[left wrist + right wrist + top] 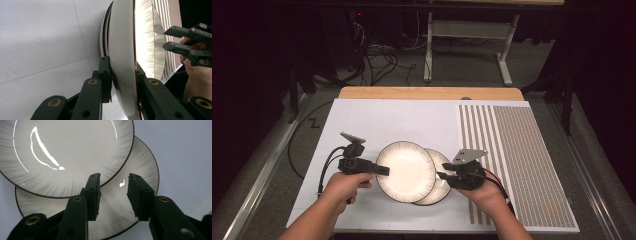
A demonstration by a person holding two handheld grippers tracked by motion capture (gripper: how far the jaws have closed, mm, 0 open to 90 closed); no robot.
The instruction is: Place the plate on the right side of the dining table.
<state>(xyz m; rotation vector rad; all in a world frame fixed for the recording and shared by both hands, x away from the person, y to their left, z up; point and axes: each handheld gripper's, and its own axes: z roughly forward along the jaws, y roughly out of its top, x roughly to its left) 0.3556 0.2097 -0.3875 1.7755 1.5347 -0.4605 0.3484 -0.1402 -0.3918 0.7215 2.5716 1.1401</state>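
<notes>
Between the jaws of the left gripper (382,170): rim of the upper plate (406,171), pinched at its near-left edge, overlapping the lower plate (440,186) on the white worktop (362,120). Right gripper (113,192): jaws spread, empty, over the lower plate w/ its rim just beyond them. Risk: glazed rim slips from a one-sided pinch; upper plate drops or scrapes the lower. Free room: wide ahead of & left of the left jaws; striped mat (517,160) beyond the right jaws.
</notes>
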